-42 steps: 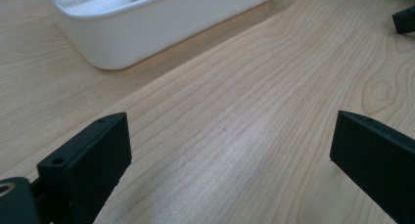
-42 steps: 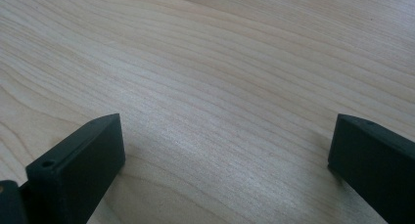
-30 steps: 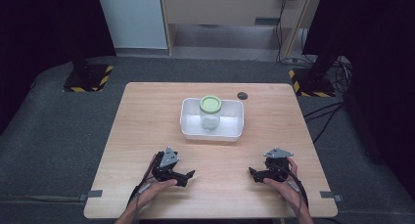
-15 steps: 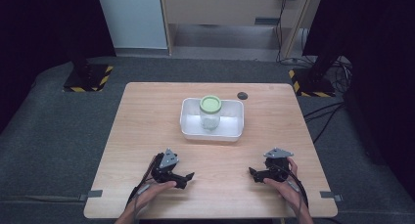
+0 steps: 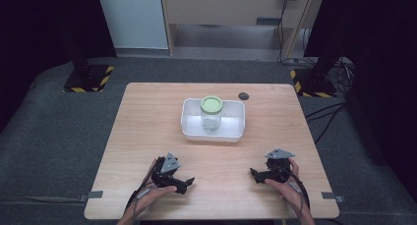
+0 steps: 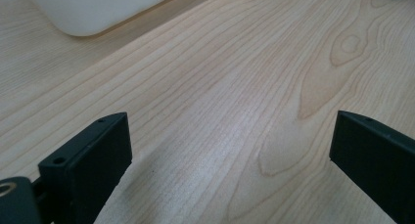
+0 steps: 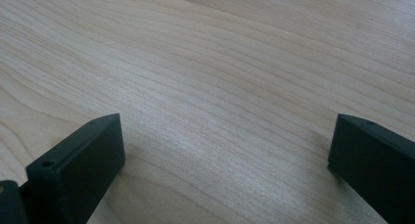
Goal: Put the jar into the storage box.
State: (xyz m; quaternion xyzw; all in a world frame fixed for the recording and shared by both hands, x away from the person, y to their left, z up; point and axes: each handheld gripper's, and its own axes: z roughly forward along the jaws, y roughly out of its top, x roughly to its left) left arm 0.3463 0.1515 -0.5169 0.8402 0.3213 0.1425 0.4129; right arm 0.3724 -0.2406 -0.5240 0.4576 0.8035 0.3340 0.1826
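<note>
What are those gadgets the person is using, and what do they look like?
Two hand-held black grippers. The left gripper and right gripper each carry a grey three-cornered plate on top and a dark cable trailing back along the forearm. Their jaws are flat, black, blocky pads with small screw holes.

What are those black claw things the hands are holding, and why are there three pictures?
Those are grabbing tools. A person holds one in each hand: the left gripper and the right gripper. Each has two black jaws that can pinch things.

The high view looks down from above the wooden table. The other two pictures come from little cameras riding on each tool, so you look along its jaws at the wood close up.

On the table sits a white tray, and inside it stands a clear jar with a green lid. A small dark round thing lies behind the tray; I cannot tell what it is.

Both pairs of jaws are wide open and hold nothing.
</note>
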